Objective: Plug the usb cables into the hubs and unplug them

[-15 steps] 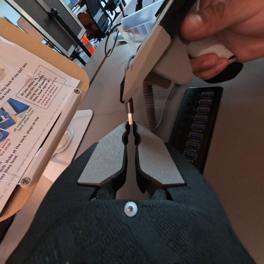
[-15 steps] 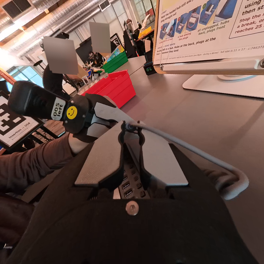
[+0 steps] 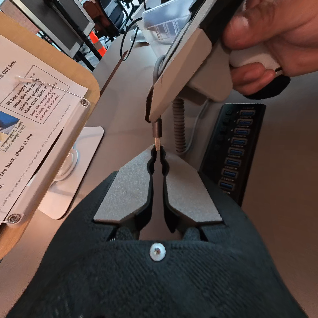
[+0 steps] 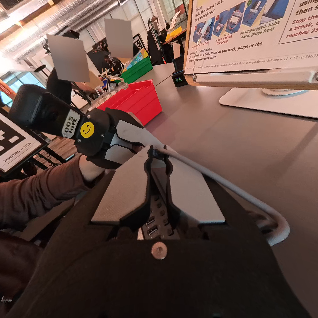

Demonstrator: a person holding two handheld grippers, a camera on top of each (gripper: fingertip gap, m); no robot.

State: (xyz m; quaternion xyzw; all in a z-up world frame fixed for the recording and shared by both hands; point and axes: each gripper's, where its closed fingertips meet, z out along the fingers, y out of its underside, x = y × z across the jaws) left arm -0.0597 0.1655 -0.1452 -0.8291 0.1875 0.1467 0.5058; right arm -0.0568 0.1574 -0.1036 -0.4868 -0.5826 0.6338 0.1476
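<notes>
Between my two grippers, above the grey table (image 3: 284, 172), hangs the one plug (image 3: 157, 128) in play. The right gripper (image 4: 157, 152) is clenched on its dark shell, pointing the metal tongue down into the tips of the left gripper (image 3: 157, 151). The left jaws are drawn almost together around that tongue. I judge they pinch it, though the contact is too fine to be sure. The grey cable (image 4: 215, 180) trails off to the right and loops back on the tabletop. I read this as a regrasp before insertion: the plug is not in any port, and the black hub (image 3: 215, 146) lies flat on the table just to the right of the left gripper, with nothing plugged in that I can see. Next I would have to settle the plug square in one gripper, free the other to steady the hub, then line the tongue up with a port and push straight. My count is two grippers, one plug, one cable and one hub, with eight blue ports showing, the lowest partly hidden.
</notes>
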